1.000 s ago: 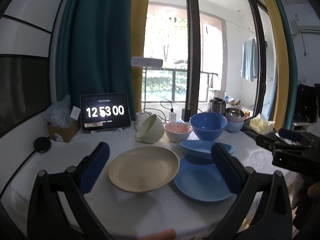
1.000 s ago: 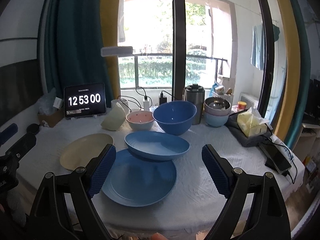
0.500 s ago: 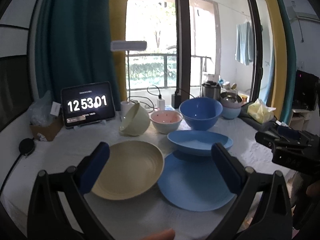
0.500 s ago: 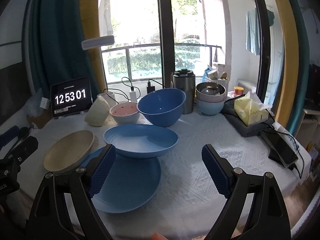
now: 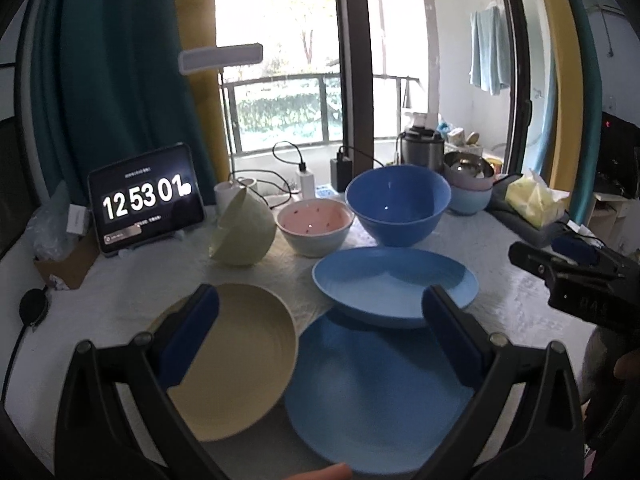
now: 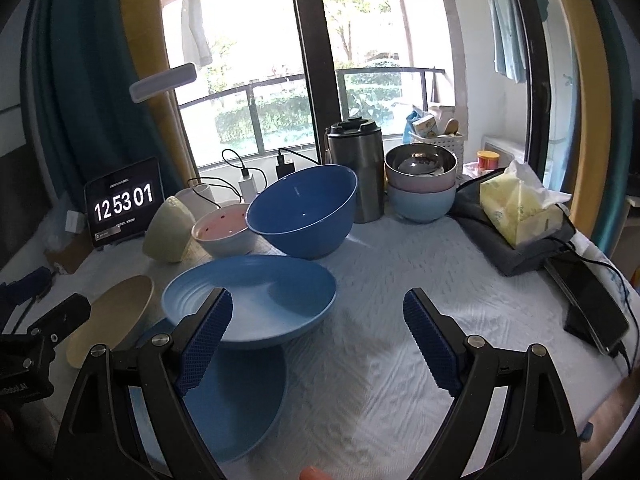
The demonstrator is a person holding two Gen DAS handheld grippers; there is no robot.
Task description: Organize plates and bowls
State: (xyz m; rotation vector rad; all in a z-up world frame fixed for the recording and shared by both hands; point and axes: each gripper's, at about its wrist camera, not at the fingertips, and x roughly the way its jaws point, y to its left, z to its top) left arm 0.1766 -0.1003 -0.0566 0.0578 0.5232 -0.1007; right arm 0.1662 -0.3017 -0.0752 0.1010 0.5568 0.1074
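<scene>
Your fingers (image 5: 192, 336) on both grippers are spread wide and hold nothing, above the cream plate (image 5: 240, 364), the flat blue plate (image 5: 380, 400) and the light blue dish (image 5: 394, 280) near you.

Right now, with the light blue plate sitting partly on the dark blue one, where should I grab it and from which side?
Take the light blue plate by its near rim, where it overhangs the dark blue plate and sits raised off the tablecloth. That lifted edge probably leaves room for one finger underneath. Come in low from the front with the right gripper, which is open and already faces it.
</scene>
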